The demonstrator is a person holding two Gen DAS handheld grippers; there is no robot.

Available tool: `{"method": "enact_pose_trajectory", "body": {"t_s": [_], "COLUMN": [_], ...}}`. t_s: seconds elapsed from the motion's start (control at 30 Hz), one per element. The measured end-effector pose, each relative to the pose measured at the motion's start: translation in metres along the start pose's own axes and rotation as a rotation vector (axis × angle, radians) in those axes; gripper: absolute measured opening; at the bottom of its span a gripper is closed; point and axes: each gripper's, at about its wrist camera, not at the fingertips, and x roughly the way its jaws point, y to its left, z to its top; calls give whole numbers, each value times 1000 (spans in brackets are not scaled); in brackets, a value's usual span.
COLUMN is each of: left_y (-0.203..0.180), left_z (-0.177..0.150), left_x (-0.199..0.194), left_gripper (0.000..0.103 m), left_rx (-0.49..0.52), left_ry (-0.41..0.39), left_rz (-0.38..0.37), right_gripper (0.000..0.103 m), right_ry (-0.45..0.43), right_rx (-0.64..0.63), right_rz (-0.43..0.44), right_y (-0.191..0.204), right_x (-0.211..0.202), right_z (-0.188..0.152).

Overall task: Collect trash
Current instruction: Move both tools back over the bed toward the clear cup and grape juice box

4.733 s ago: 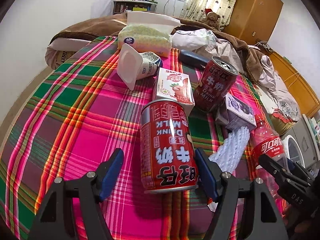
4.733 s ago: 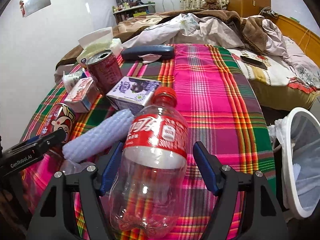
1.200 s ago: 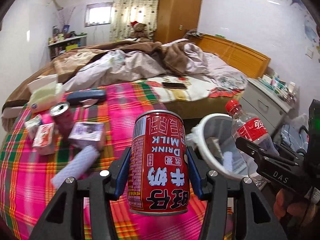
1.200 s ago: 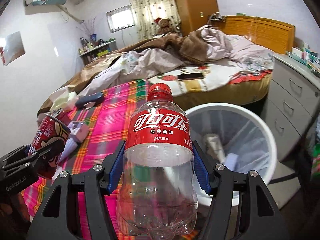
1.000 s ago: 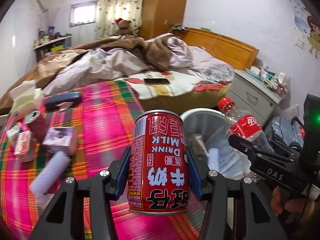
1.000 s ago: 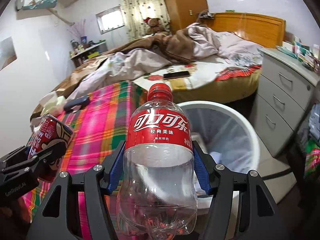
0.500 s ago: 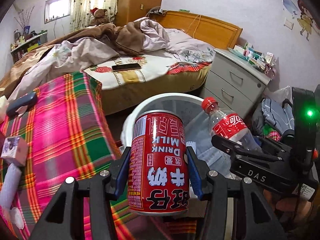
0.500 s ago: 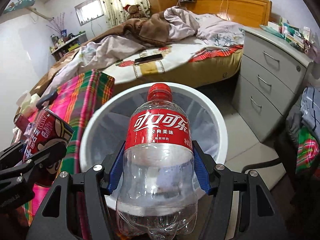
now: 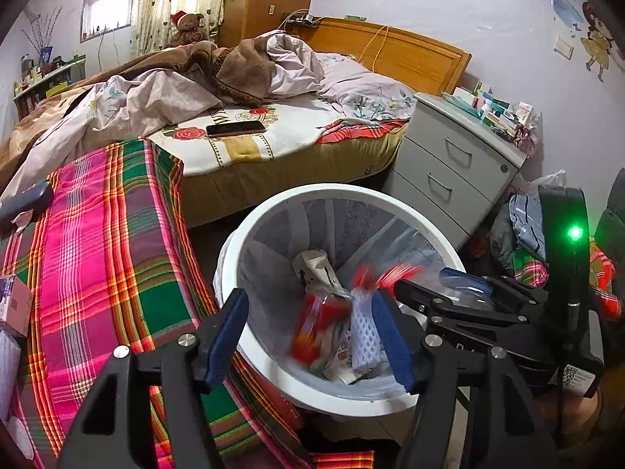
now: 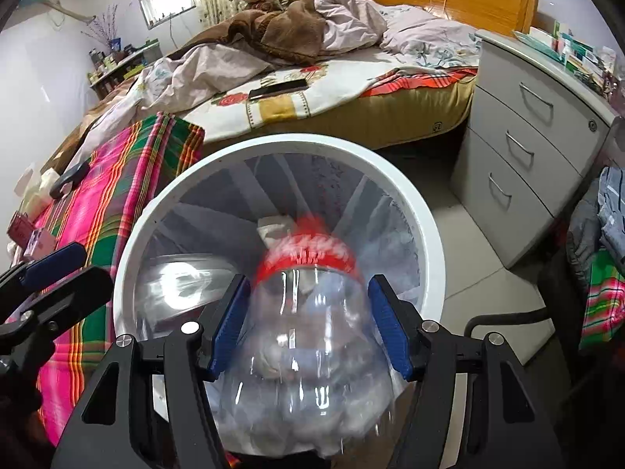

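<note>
Both over white bin (image 9: 429, 230), pointing steeply down into it. Left gripper (image 9: 308, 336) jaws opening, nothing clamped; red can (image 9: 316, 328) blurred, dropping into bin directly below. Right gripper (image 10: 308, 324) jaws apart around clear bottle (image 10: 308, 332), blurred, neck-first toward bin; contact with pads unclear.
</note>
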Motion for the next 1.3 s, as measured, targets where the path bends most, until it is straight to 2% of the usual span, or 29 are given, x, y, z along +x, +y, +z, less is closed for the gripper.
{"method": "enact_pose_trajectory", "body": {"t_s": [0.3, 0.87, 1.1, 1.3], "left_y": [8, 42, 66, 96], "left_z": [-1, -20, -34, -47], "left_x": [-22, -72, -95, -116], "left_gripper": [68, 68, 68, 68], "left_rx": [-4, -57, -96, -143], "left_ry": [-41, -109, -146, -176], "left_rz": [15, 65, 105, 170], "right_gripper": [64, 64, 64, 64], "right_ry": [-51, -120, -146, -162], "right_rx": [-1, -14, -35, -60], "right_rz": [1, 60, 97, 125], "right_y": [8, 46, 69, 89], "right_x": [-18, -43, -49, -50], "right_z": [4, -5, -7, -10]}}
